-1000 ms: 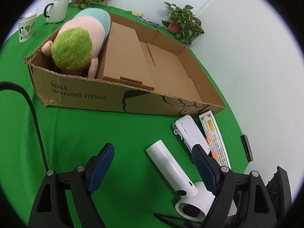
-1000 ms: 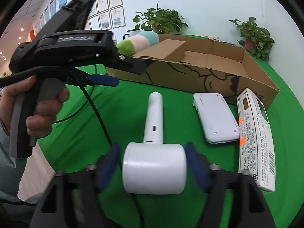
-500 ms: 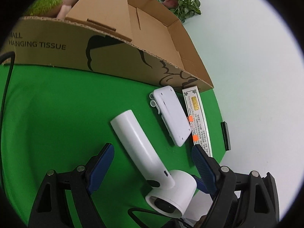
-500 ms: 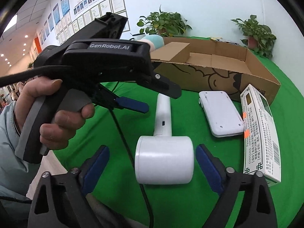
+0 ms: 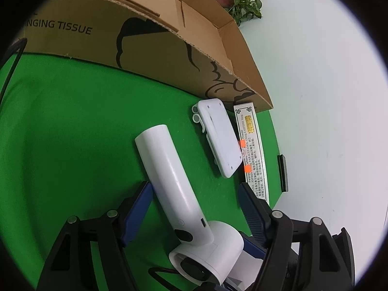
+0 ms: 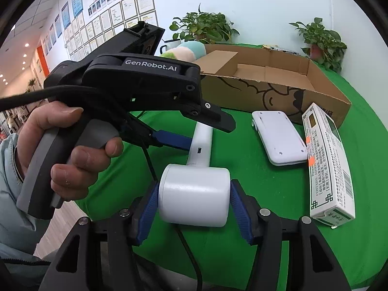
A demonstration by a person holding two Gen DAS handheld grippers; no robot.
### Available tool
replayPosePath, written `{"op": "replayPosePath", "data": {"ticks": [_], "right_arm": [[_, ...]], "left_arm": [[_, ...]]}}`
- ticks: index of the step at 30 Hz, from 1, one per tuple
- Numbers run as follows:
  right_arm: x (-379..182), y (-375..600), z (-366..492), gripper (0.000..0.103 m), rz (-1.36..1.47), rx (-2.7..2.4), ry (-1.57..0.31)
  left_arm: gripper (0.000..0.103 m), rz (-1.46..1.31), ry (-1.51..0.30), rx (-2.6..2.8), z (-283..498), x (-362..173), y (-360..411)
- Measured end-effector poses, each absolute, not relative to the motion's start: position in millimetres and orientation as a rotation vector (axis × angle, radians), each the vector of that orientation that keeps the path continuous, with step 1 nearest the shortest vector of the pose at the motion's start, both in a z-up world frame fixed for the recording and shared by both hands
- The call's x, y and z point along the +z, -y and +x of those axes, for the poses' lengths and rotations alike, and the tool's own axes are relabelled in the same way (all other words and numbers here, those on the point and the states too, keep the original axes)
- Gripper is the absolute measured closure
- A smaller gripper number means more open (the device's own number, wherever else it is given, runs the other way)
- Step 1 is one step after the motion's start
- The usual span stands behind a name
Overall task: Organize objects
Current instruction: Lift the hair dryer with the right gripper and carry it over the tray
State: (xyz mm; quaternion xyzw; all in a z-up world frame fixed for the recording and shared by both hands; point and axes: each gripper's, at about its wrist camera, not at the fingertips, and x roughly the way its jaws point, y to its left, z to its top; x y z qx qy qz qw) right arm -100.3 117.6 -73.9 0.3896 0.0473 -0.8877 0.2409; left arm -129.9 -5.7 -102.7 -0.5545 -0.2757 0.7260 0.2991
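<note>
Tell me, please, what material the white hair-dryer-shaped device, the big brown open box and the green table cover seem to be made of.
White hair-dryer-shaped device: probably hard plastic, smooth with soft highlights. Big brown open box: corrugated cardboard, matte; its cut edges show the fluting. Green table cover: seemingly cloth, matte, without reflections, though no weave is visible.

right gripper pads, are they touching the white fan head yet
Touching. The right wrist view shows both blue pads of the closing right gripper pressed against the fan head's sides, with no green cloth between.
</note>
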Motion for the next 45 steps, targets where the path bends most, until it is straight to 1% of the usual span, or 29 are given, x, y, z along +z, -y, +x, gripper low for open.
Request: {"op": "replayPosePath", "data": {"ticks": [3, 6, 17, 19, 20, 21, 26, 30, 35, 40, 45], "right_arm": [[-73.2, -118.5, -98.6, 0.048, 1.067, -2.432, -0.097], [-71.8, -117.6, -96.3, 0.048, 1.056, -2.432, -0.101], [-58.5, -110.7, -92.1, 0.048, 1.029, -2.437, -0.148], [-57.2, -109.4, -91.3, 0.048, 1.031, -2.440, -0.157], [-56.4, -108.9, -90.5, 0.048, 1.029, -2.444, -0.163], [-55.4, -108.5, -89.7, 0.048, 1.024, -2.451, -0.172], [-53.9, -109.2, -88.2, 0.048, 1.007, -2.466, -0.184], [-52.5, -108.0, -85.4, 0.048, 0.988, -2.476, -0.212], [-49.9, -110.8, -91.0, 0.048, 1.008, -2.479, -0.175], [-38.1, -109.6, -99.2, 0.048, 0.966, -2.514, -0.195], [-22.6, -110.1, -114.8, 0.048, 0.925, -2.558, -0.187]], "left_arm": [[0.036, -1.481, 0.722, 1.938, -127.0, -103.1, 2.2], [0.040, -1.487, 0.713, 1.949, -125.0, -102.6, 3.3], [0.041, -1.515, 0.741, 1.947, -117.4, -97.8, 9.9], [0.054, -1.527, 0.732, 1.965, -119.5, -98.5, 9.7], [0.057, -1.531, 0.734, 1.974, -118.5, -99.4, 10.2], [0.063, -1.534, 0.736, 1.979, -118.3, -99.8, 10.5], [0.063, -1.513, 0.750, 1.992, -118.3, -95.9, 12.9], [0.067, -1.454, 0.739, 2.038, -117.9, -79.8, 17.3], [0.069, -1.381, 0.676, 2.092, -120.3, -56.3, 18.9], [0.069, -1.326, 0.617, 2.128, -128.9, -32.8, 23.2], [0.070, -1.261, 0.529, 2.173, -149.4, -7.7, -3.2]]}}
